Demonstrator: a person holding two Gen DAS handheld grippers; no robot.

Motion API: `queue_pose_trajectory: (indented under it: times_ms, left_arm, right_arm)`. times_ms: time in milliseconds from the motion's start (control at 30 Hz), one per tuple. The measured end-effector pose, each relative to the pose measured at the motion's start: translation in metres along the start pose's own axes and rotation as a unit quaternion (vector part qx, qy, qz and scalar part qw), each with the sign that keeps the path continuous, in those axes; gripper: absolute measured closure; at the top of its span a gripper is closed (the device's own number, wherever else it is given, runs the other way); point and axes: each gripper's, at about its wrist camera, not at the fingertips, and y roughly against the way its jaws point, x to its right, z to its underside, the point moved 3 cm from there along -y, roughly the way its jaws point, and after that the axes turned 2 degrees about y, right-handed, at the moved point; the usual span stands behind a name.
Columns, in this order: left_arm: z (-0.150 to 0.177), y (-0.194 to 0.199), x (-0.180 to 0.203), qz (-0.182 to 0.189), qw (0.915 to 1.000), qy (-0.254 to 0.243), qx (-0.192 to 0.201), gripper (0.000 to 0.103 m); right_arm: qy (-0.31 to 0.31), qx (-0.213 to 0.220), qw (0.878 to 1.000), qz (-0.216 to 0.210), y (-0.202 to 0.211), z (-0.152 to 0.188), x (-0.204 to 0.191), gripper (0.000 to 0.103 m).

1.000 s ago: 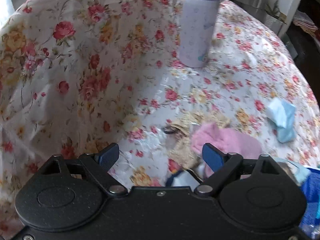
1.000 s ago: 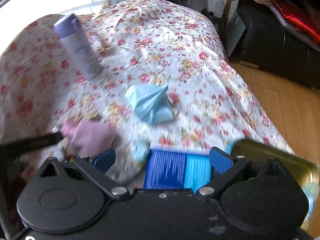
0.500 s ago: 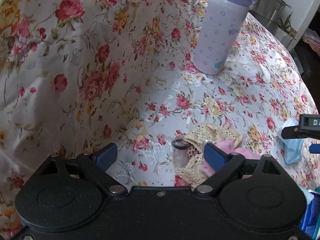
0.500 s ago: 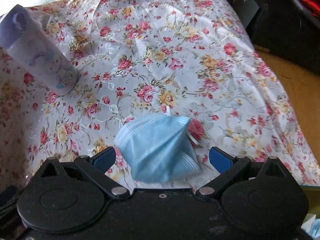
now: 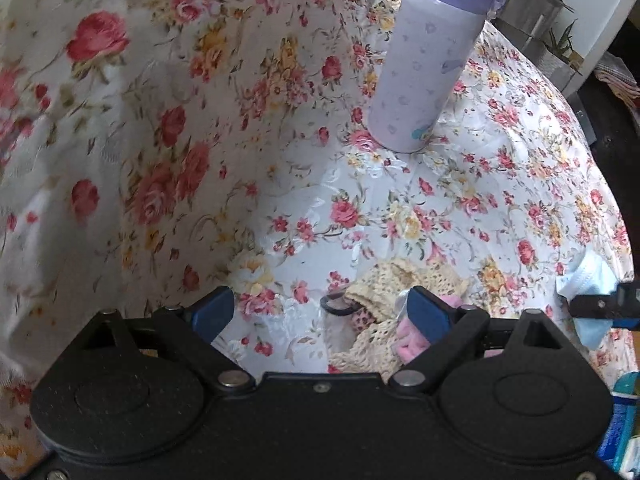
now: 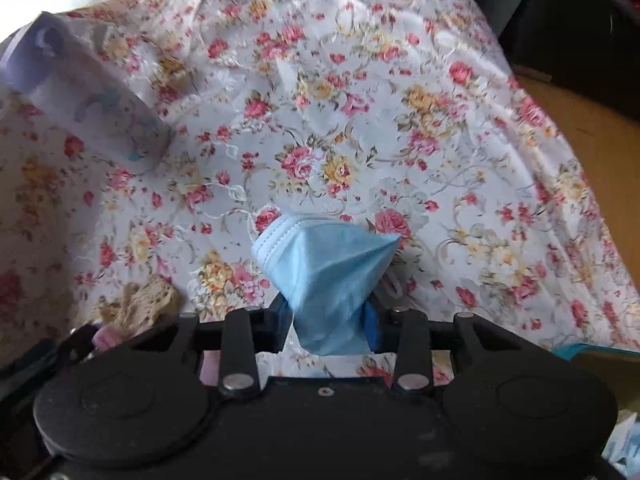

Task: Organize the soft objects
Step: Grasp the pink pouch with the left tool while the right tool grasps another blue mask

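My right gripper (image 6: 328, 320) is shut on a light blue face mask (image 6: 324, 268), pinching its near end on the floral cloth. The mask also shows at the right edge of the left wrist view (image 5: 588, 284), with the right gripper's fingers (image 5: 600, 306) on it. My left gripper (image 5: 318, 312) is open and empty, low over the cloth. A beige crocheted piece (image 5: 384, 280) with a black ring (image 5: 336, 306) and a pink soft item (image 5: 412, 340) lie by its right finger. The crocheted piece also shows in the right wrist view (image 6: 140, 300).
A lilac bottle (image 5: 428, 64) stands upright on the floral cloth (image 5: 500, 200), also in the right wrist view (image 6: 80, 100). The cloth rises in a fold at left (image 5: 100, 140). A blue container edge (image 5: 616, 428) sits at lower right. Wooden floor (image 6: 592, 140) lies beyond the table.
My right gripper has closed on the blue mask, which lay between its open jaws before. My left gripper moved forward and left, the crocheted and pink items now near its right finger.
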Motion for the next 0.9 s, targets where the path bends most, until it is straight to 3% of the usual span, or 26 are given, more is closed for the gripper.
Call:
queue_pose_trajectory:
  times_ms: [133, 300, 500, 833, 900]
  left_arm:
    - [0.004, 0.019, 0.002, 0.016, 0.9997, 0.014, 0.012, 0.013]
    - [0.02, 0.035, 0.036, 0.009, 0.9986, -0.052, 0.01, 0.012]
    - [0.032, 0.03, 0.078, 0.021, 0.9933, -0.111, -0.028, 0.012]
    - [0.05, -0.007, 0.111, -0.02, 0.9826, -0.159, -0.094, 0.013]
    - [0.052, -0.017, 0.115, -0.032, 0.9798, -0.167, -0.105, 0.026]
  right_arm:
    - [0.006, 0.017, 1.0, -0.011, 0.024, 0.009, 0.004, 0.067]
    - [0.014, 0.016, 1.0, -0.012, 0.043, 0.023, 0.011, 0.068]
    - [-0.005, 0.0, 1.0, -0.025, 0.059, 0.041, 0.032, 0.067]
    - [-0.024, 0.02, 0.999, -0.008, 0.102, 0.082, 0.089, 0.067]
    - [-0.024, 0.021, 1.0, -0.004, 0.107, 0.091, 0.099, 0.067]
